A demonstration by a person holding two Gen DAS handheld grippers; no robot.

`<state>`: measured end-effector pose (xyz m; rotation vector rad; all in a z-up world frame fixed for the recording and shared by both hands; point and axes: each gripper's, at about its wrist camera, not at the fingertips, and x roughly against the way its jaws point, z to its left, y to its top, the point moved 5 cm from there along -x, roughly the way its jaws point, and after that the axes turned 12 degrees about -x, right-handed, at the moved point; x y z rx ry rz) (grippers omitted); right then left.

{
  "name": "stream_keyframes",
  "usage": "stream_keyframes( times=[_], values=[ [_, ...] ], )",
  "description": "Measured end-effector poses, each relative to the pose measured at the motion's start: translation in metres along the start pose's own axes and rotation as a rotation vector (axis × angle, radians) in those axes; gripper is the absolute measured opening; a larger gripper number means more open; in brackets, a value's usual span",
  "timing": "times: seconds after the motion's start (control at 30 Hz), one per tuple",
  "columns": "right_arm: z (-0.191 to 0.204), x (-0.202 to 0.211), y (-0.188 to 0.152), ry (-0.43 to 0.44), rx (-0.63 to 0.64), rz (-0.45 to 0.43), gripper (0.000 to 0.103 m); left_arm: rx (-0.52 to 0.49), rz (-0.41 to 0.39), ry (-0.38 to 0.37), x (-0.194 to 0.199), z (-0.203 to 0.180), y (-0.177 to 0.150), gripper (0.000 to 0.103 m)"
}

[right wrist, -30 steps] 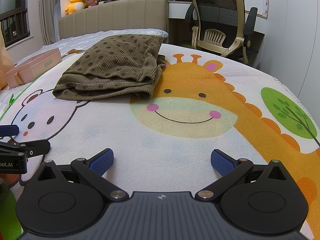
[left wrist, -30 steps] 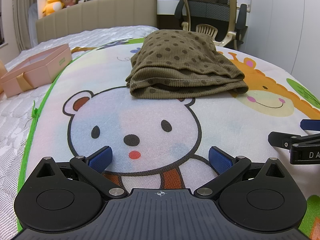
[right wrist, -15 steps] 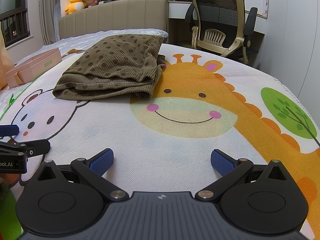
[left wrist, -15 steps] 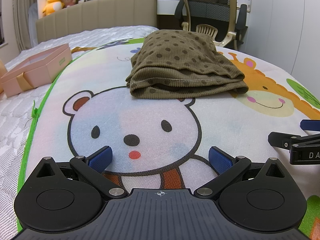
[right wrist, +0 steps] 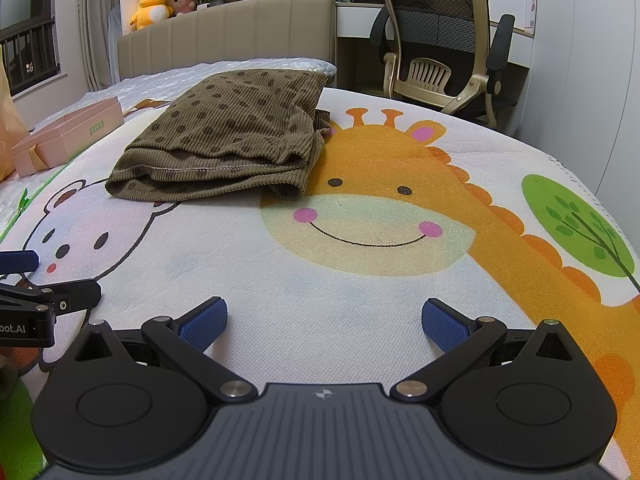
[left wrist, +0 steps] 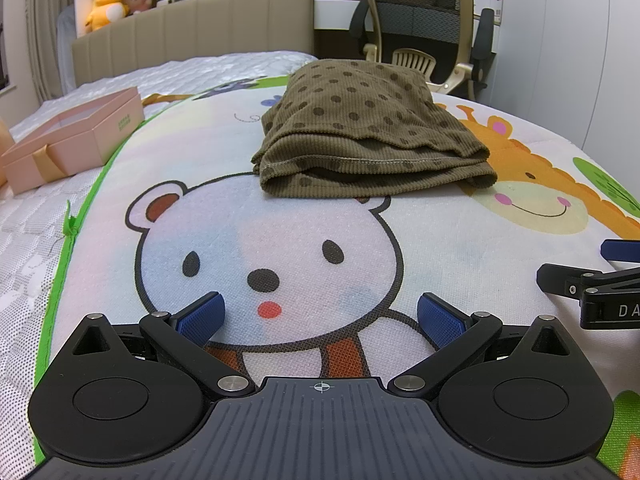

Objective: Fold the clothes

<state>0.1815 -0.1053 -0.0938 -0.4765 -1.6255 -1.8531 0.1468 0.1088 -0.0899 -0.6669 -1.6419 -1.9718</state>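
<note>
Lying folded — garment (left wrist: pixel 368 140) well ahead of both gaping grippers.

I see a pink gift box (left wrist: pixel 76 136) beside the cartoon play mat (left wrist: pixel 280 240), plush toys (right wrist: pixel 154 2) above the headboard (right wrist: pixel 240 32), and an office chair (right wrist: pixel 440 40).

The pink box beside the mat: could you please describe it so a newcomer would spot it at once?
Start from the cartoon mat on the bed. Off its green left edge lies the pink box, flat, ribbon-tied, unlike the folded brown dotted garment on the mat.
</note>
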Motion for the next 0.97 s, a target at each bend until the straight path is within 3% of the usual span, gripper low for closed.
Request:
stream_keyframes(
  times=[0.9, 0.97],
  values=[
    [-0.0001, 0.0008, 0.0001, 0.000, 0.005, 0.001, 0.103, -0.007, 0.003, -0.001, 0.0010, -0.0005, 0.0001, 0.103],
    [0.0025, 0.0020, -0.0007, 0.030, 0.019, 0.004, 0.103, -0.005, 0.003, -0.007, 0.0012, 0.0001, -0.0001, 0.103]
  ],
)
